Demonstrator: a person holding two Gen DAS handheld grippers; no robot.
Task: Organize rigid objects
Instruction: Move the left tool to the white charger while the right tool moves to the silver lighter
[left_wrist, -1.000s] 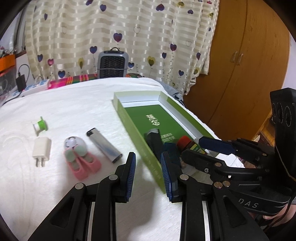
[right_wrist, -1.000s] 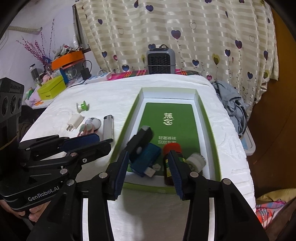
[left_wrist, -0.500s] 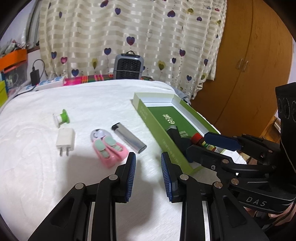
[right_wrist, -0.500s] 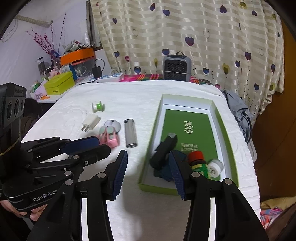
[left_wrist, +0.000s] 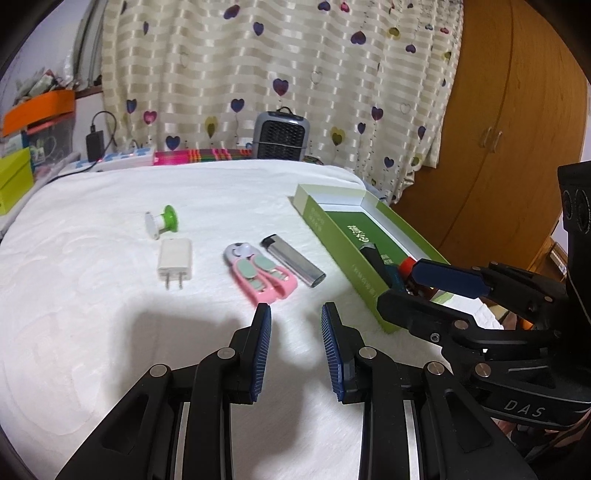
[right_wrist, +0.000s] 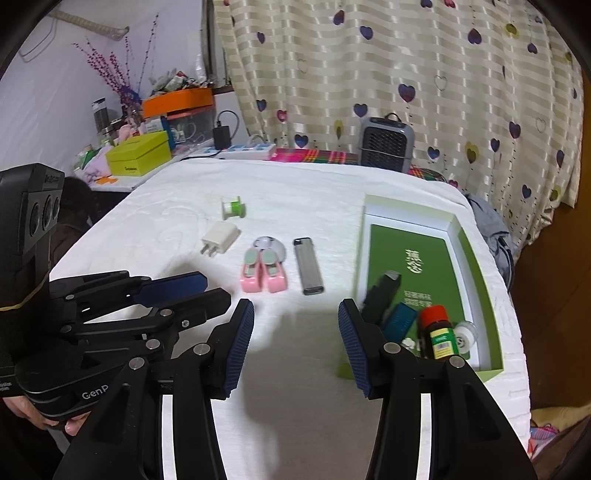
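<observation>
Here the silver lighter (right_wrist: 307, 270) lies just beside the green box (right_wrist: 495, 299) edge.

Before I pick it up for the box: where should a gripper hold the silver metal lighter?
Grip the silver metal lighter across its long flat sides at mid-body, coming from above. It lies flat, with the pink clip close on one side, so the open fingers need care there.

Both wrist views low over bed, facing curtain; share green box (left_wrist: 334, 236) (right_wrist: 491, 314).
</observation>
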